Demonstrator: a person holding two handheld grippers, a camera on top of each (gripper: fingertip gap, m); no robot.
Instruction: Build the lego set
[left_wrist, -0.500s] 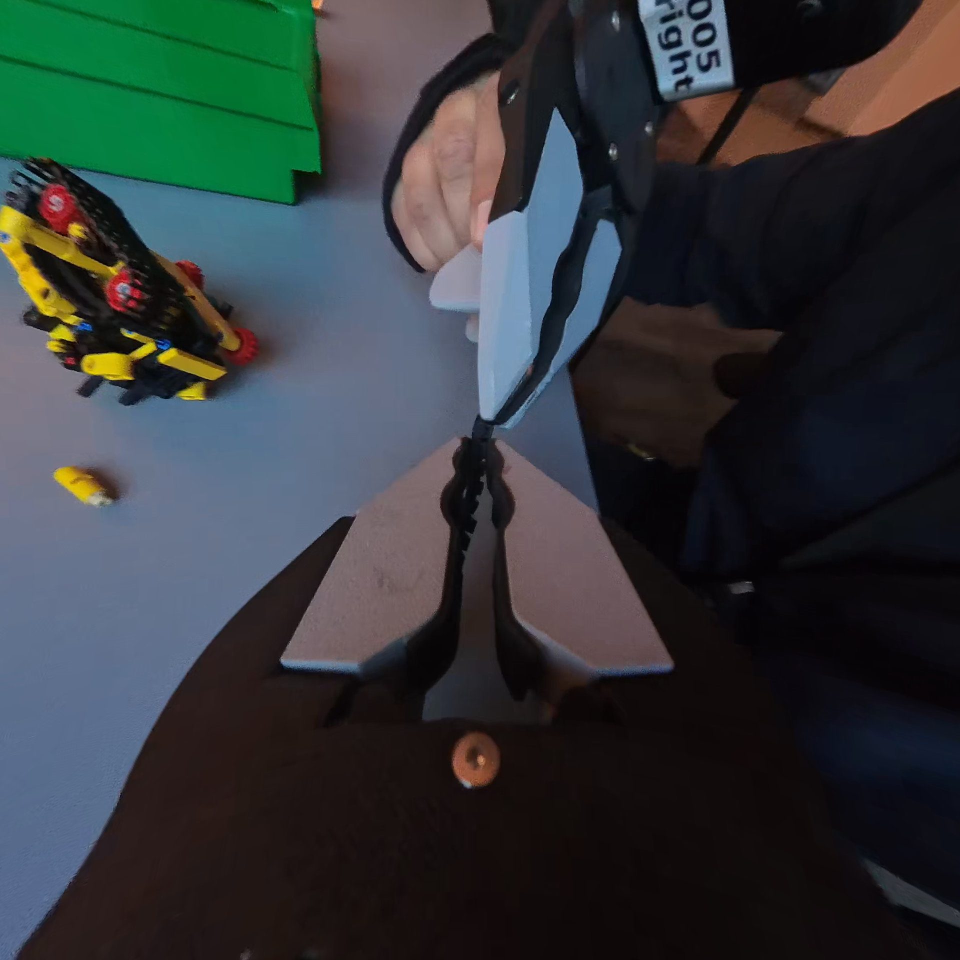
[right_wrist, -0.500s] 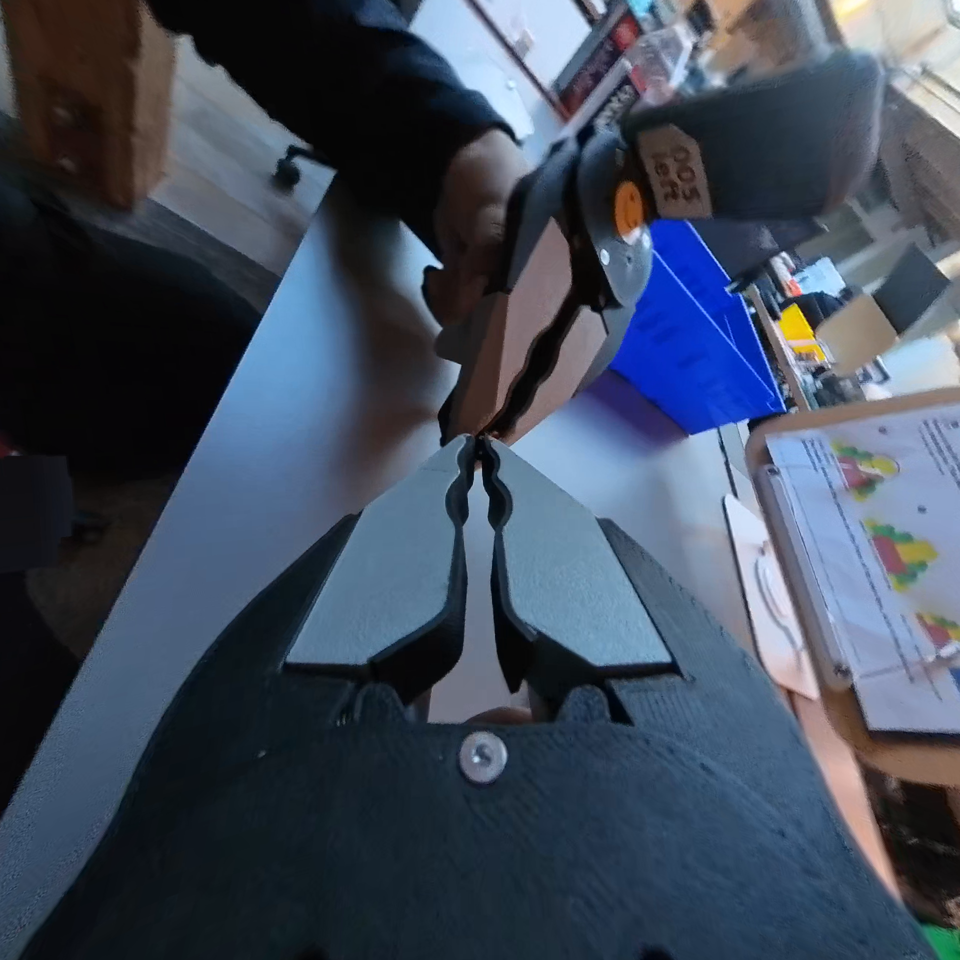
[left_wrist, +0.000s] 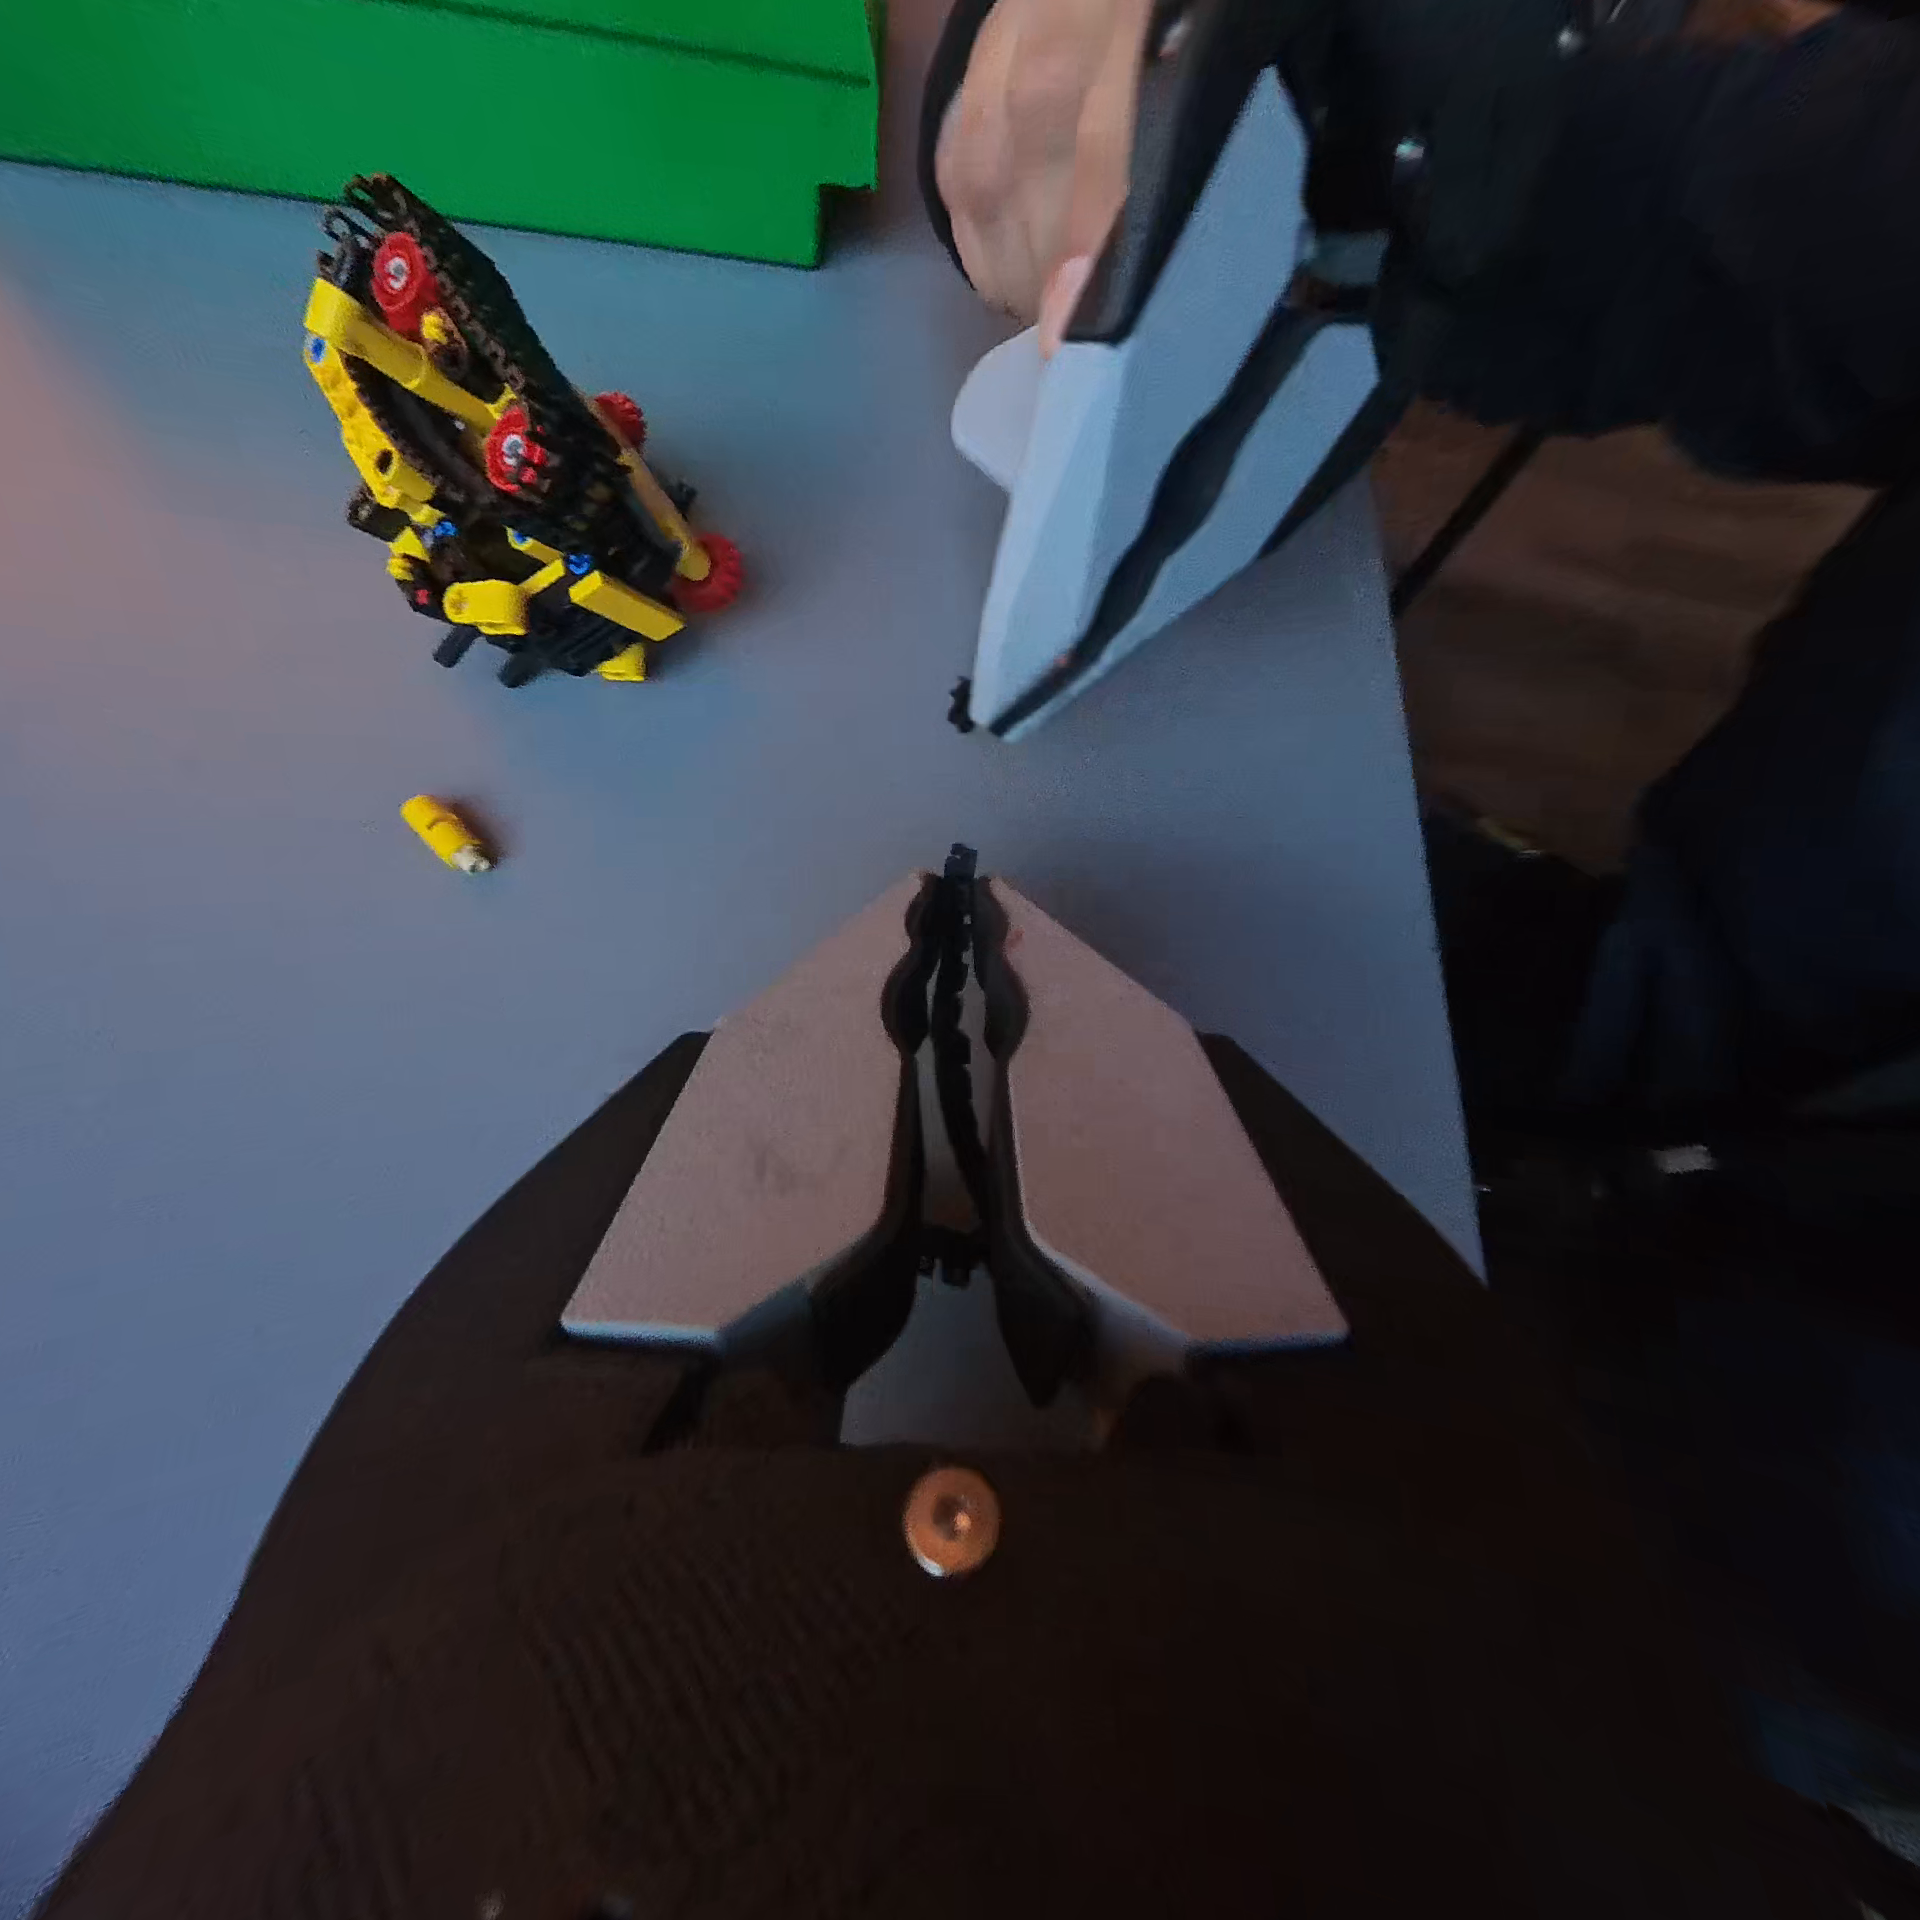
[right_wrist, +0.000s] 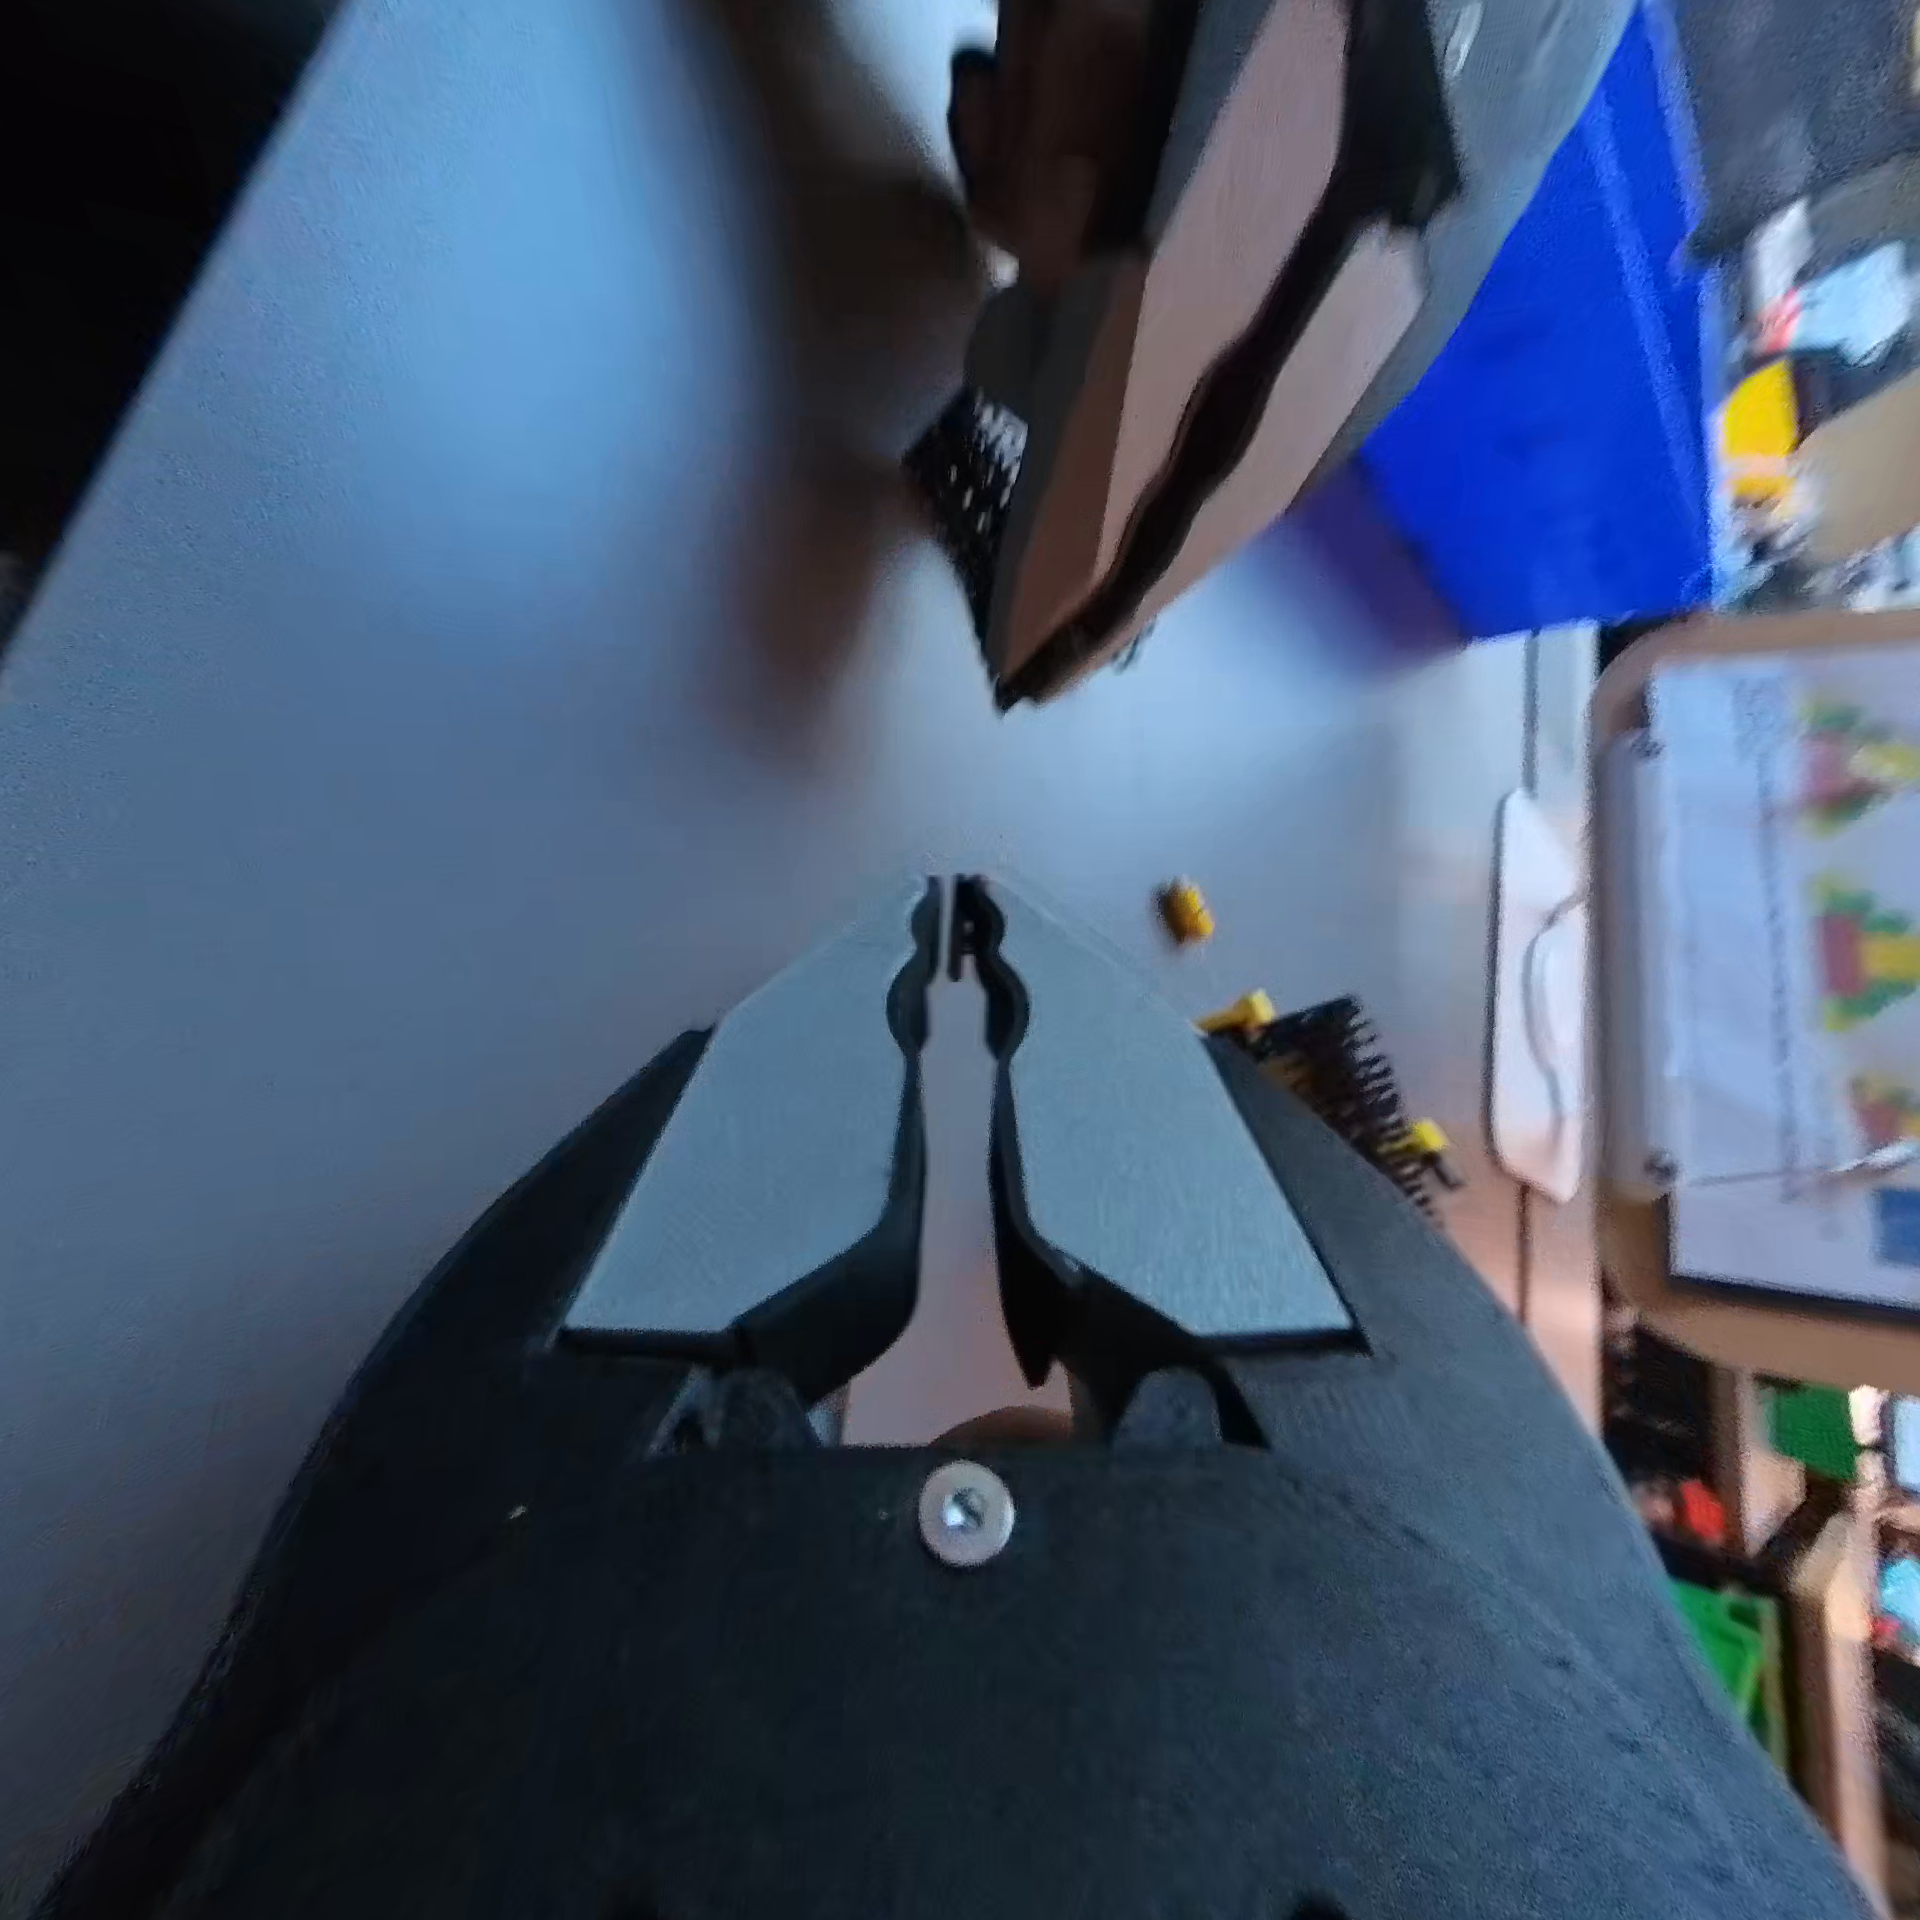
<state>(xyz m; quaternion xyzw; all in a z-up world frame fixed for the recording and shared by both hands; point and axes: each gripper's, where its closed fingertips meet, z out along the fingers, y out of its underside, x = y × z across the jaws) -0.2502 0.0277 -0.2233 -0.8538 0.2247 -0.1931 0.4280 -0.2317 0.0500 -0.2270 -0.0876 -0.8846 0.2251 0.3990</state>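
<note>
Left fingers (left_wrist: 883, 1039): clenched on a black track strip (left_wrist: 954, 1049).
Left view, table (left_wrist: 208, 1039): model (left_wrist: 499, 436) near green bin (left_wrist: 520, 104); yellow pin (left_wrist: 447, 831) apart.
Right fingers (right_wrist: 1049, 997): clenched on a small black link (right_wrist: 966, 930).
Right view: pin and model at right.

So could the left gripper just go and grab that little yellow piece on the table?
Probably not yet: the path over the table to the yellow piece looks clear, but the left gripper is shut on a black track strip.
</note>
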